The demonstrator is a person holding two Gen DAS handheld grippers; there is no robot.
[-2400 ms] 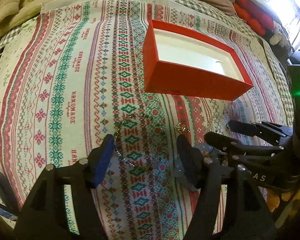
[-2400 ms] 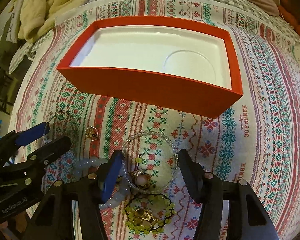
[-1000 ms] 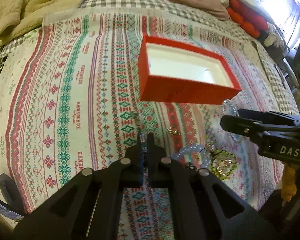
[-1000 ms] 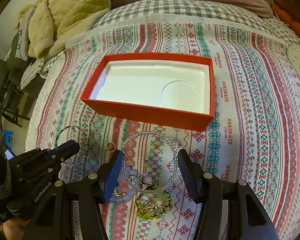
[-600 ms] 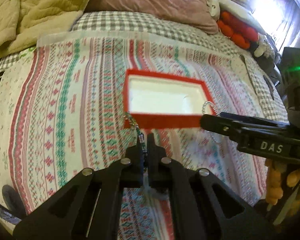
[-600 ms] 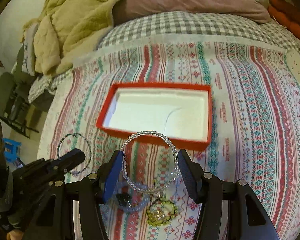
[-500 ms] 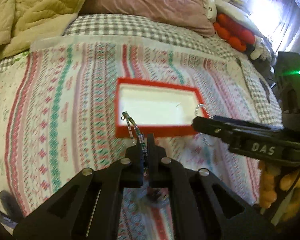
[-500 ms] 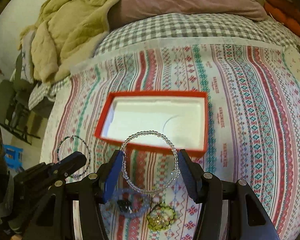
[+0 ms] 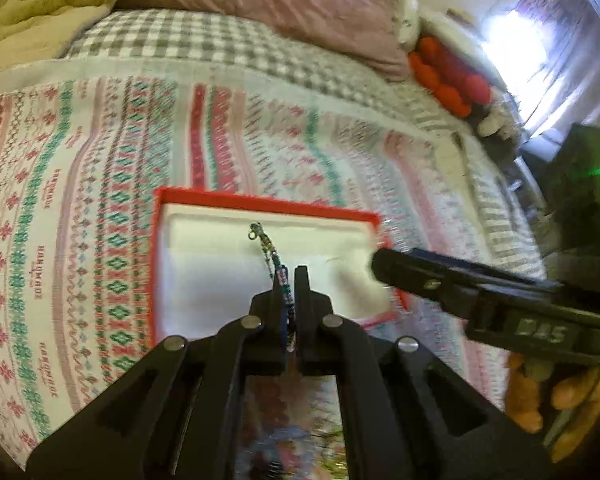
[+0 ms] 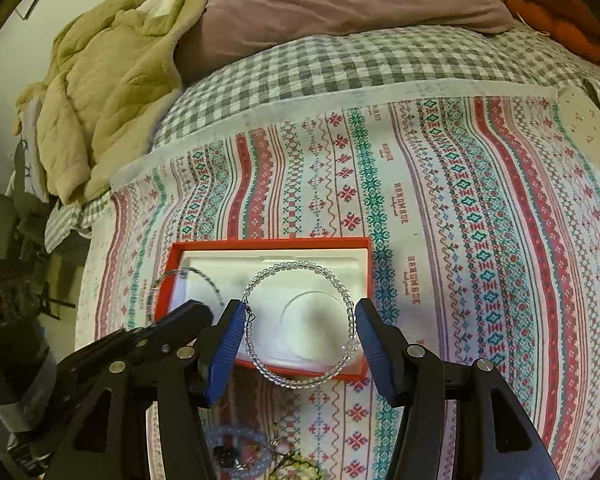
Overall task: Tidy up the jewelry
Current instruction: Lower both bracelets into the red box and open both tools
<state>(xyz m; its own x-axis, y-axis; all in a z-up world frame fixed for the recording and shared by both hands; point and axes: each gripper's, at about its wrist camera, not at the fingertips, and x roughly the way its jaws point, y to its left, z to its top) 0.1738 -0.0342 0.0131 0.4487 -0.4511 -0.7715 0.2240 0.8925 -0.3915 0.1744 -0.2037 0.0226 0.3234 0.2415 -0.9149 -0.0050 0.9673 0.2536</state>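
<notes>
A red box (image 9: 156,264) with a white moulded insert lies on the patterned cloth; it also shows in the right wrist view (image 10: 363,280). My left gripper (image 9: 291,276) is shut on a dark beaded bracelet (image 9: 269,251), held edge-on above the box. In the right wrist view that bracelet (image 10: 204,276) hangs over the box's left end. My right gripper (image 10: 298,320) holds a clear beaded bracelet (image 10: 300,266) pinched across its width between the blue pads (image 10: 226,344), above the box's round recess.
More jewelry lies on the cloth below the box: a pale blue bead bracelet (image 10: 236,454) and a yellow-green piece (image 10: 300,466). A beige quilt (image 10: 112,80), a mauve pillow (image 10: 340,0) and red cushions (image 9: 448,80) lie behind.
Both grippers have lifted their bracelets off the cloth and moved forward; they now hang over the red box. The left gripper closed on the dark bracelet earlier.
</notes>
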